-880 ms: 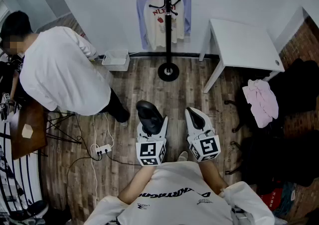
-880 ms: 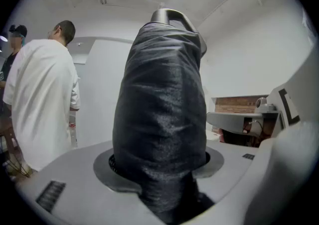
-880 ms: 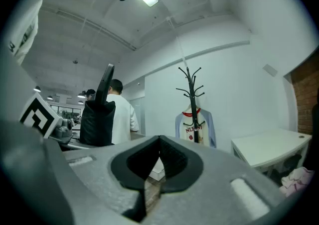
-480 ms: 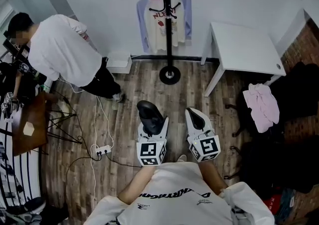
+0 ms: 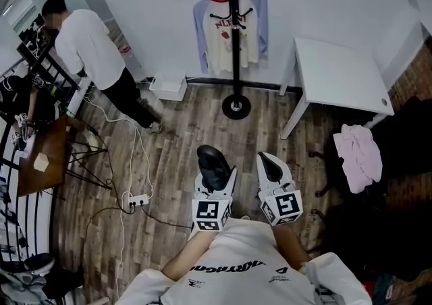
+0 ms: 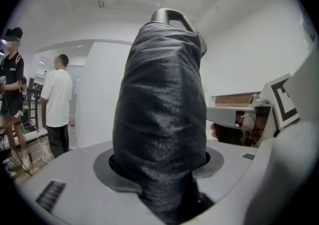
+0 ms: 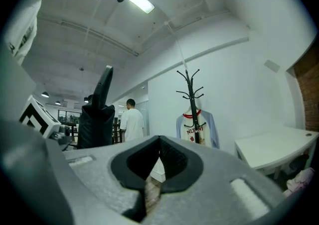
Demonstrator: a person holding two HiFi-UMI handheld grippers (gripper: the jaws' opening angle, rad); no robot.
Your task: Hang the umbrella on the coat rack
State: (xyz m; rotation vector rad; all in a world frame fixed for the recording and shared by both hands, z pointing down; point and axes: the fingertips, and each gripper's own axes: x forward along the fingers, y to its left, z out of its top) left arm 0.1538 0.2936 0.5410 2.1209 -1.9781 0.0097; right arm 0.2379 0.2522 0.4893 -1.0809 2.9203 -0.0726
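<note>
Wood floor (image 5: 175,135) ahead, coat rack (image 5: 235,34) well beyond my left tool (image 5: 216,179) clamped round the folded umbrella (image 5: 210,160), right tool (image 5: 272,169) shut and empty; reckon that slick bundle could slip out en route.

The person wears a white short-sleeved T-shirt (image 5: 236,283) with black lettering (image 5: 233,265) across the chest (upside down in the head view), and the left tongs (image 5: 216,189) and the right tongs (image 5: 271,165) are white-shelled, with dark grey ribbed pads (image 7: 174,162) and a cube (image 5: 212,213) of black-and-white square markers.
</note>
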